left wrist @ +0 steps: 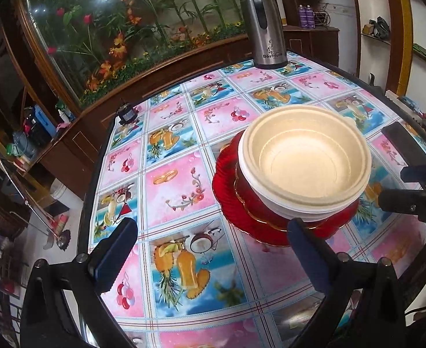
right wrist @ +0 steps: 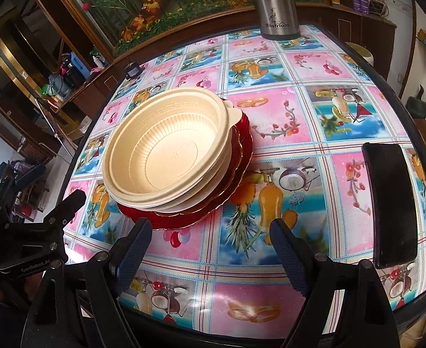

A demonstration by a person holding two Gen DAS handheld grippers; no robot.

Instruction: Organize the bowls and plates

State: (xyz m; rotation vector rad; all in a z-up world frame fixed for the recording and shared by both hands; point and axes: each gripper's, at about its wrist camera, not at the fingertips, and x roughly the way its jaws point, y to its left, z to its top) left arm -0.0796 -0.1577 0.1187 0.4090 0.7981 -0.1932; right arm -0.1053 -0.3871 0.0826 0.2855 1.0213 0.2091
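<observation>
1. We see our left tool (left wrist: 210, 258) with its fingers spread wide and nothing between them, hanging over the desk (left wrist: 172, 191) just short of the stack.
2. Our right tool (right wrist: 213, 255) is likewise wide open and holds nothing; its left finger (right wrist: 132, 252) sits close to the rim of the red plates (right wrist: 184, 217).
3. The cream bowls (right wrist: 166, 150) sit nested inside one another on top of the red plates, all in one stack on the flowered cloth.
4. A steel jug (left wrist: 263, 29) stands at the far edge of the desk, well apart from the stack.
5. A black phone (right wrist: 392, 203) lies flat near the right edge.
</observation>
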